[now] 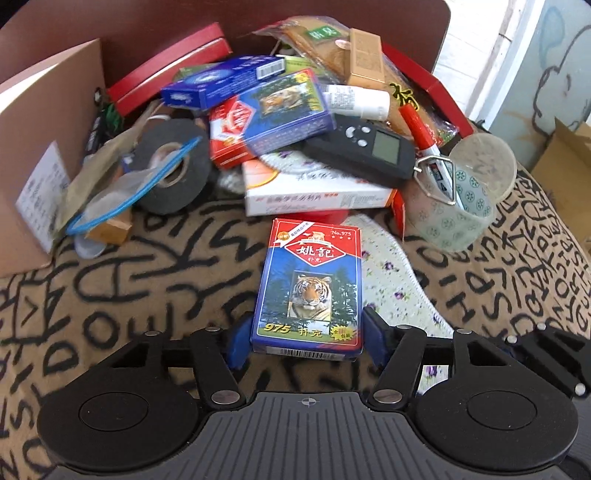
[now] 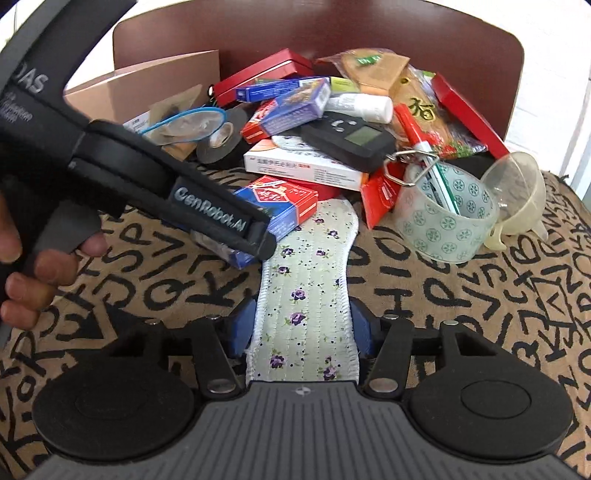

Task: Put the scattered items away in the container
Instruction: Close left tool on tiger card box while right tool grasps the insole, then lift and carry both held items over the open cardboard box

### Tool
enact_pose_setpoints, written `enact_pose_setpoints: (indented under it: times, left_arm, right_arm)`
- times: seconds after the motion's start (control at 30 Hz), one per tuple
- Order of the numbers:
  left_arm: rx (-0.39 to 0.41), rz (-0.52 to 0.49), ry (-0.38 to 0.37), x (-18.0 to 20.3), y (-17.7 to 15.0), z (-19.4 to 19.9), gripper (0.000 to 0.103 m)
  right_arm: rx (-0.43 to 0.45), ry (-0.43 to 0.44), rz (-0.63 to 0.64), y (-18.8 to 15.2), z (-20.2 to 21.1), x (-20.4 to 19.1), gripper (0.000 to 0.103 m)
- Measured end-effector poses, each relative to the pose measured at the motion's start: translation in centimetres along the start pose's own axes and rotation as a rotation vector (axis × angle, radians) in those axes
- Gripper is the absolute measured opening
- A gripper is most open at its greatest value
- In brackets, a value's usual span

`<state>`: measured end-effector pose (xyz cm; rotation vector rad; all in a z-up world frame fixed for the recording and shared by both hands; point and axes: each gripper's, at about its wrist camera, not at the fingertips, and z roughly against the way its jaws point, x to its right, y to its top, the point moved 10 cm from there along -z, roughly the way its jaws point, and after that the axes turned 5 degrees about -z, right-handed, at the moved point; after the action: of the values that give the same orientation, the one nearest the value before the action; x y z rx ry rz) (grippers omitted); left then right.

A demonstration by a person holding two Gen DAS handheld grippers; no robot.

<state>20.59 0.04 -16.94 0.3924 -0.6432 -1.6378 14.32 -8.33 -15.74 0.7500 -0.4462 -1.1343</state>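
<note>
My left gripper (image 1: 306,332) is shut on a blue and red tiger card pack (image 1: 308,284), held flat just above the patterned cloth. In the right wrist view the left gripper (image 2: 255,236) reaches in from the left with that card pack (image 2: 280,206). My right gripper (image 2: 303,332) is shut on the heel of a floral insole (image 2: 306,280) that lies on the cloth; the insole also shows in the left wrist view (image 1: 388,273). A cardboard box (image 1: 40,129) stands open at the far left, also seen in the right wrist view (image 2: 147,81).
A pile lies behind: a second tiger card pack (image 1: 269,114), a black tape roll (image 1: 170,166), a black handheld device (image 1: 362,147), a white medicine box (image 1: 317,192), a patterned clear tape roll (image 2: 443,221), a plastic funnel (image 2: 517,192), red boxes, snack bags. A brown chair back (image 2: 317,33) rises behind.
</note>
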Motion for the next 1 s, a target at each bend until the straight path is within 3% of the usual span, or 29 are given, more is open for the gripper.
enact_pose_setpoints:
  times: [0.2,0.27,0.37,0.47,0.6,0.7,0.8,0.87,0.9,0.93,1.0]
  left_arm:
    - [-0.008,0.021,0.002,-2.5,-3.9,3.7,0.062]
    - [-0.014,0.017,0.002,-3.0,-5.4,5.0,0.062]
    - [-0.025,0.028,-0.005,-3.4,-7.0,6.9,0.065]
    - [0.001,0.032,-0.006,-3.2,-6.7,7.7,0.076]
    - [0.046,-0.006,0.001,-2.4,-5.0,7.6,0.082]
    - [0.024,-0.055,0.022,-2.2,-5.1,6.4,0.085]
    - [-0.014,-0.054,0.023,-2.7,-6.2,5.1,0.083]
    - [0.017,-0.089,0.042,-3.0,-6.4,5.0,0.076]
    - [0.022,-0.106,0.060,-3.0,-6.5,5.0,0.068]
    - [0.027,-0.115,0.070,-3.1,-6.4,5.1,0.062]
    - [0.029,-0.106,0.057,-3.4,-6.3,5.2,0.061]
  right_arm:
    - [-0.035,0.027,0.035,-1.5,2.4,-1.6,0.055]
    - [-0.069,0.081,0.033,-2.6,3.6,-2.4,0.055]
    - [-0.104,0.107,0.070,-3.9,5.0,-3.6,0.060]
    - [-0.115,0.131,0.046,-3.8,5.3,-4.3,0.075]
    - [-0.086,0.106,0.052,-2.5,5.2,-4.7,0.076]
    - [-0.092,0.083,0.073,-2.1,4.4,-4.8,0.076]
    - [-0.119,0.074,0.092,-2.4,3.4,-4.9,0.074]
    - [-0.117,0.077,0.090,-2.7,2.8,-4.9,0.074]
    - [-0.112,0.080,0.084,-2.6,2.6,-4.9,0.071]
    - [-0.110,0.079,0.080,-2.5,2.5,-4.9,0.060]
    - [-0.127,0.075,0.069,-2.1,2.5,-5.0,0.059]
